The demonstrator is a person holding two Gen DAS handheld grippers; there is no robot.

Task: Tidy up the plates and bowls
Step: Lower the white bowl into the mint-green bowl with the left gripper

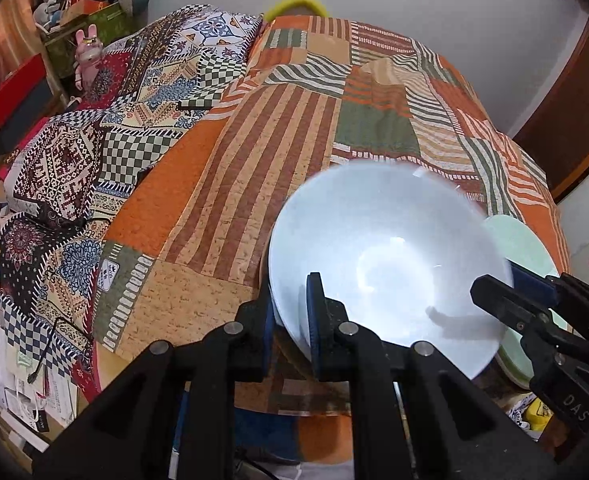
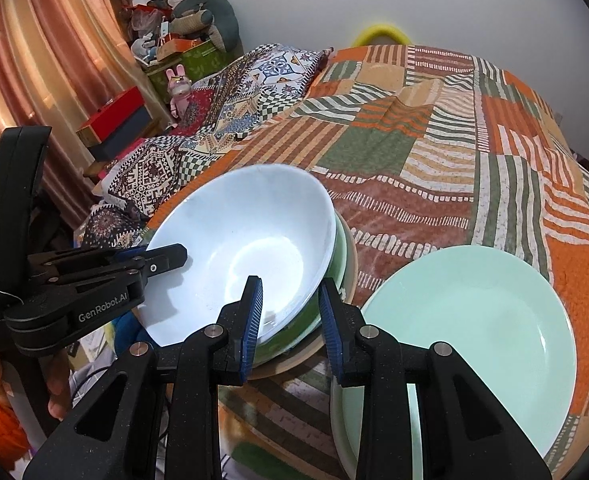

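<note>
Patchwork bedding in orange, green and brown stripes covers the bed (image 2: 434,152) you are working over, with a patterned pillow (image 2: 254,80) to the left, a white wall behind and boxes and soft toys piled in the far left corner.

Near the bed's front edge, a pale blue bowl (image 2: 246,248) sits tilted on top of a green bowl (image 2: 340,256); a tan rim shows beneath them, so the bowls seem to be stacked there to gather like with like. Just beside the stack, to its right, lies a mint-green plate (image 2: 486,320), apparently on another plate of the same colour, forming a separate pile.

You hold the blue bowl from two sides. Your left gripper (image 1: 292,312) is pinched narrow on the bowl's rim, one pad inside and one outside, at the bowl's left edge. Your right gripper (image 2: 290,316) straddles the near rim, one blue pad inside the blue bowl and the other outside the stacked rims; its jaws look slightly wider than what they straddle, so I cannot tell whether they press or have let go.

Two opposite holds probably keep the wide bowl steady as it nests. It appears to be almost seated.
</note>
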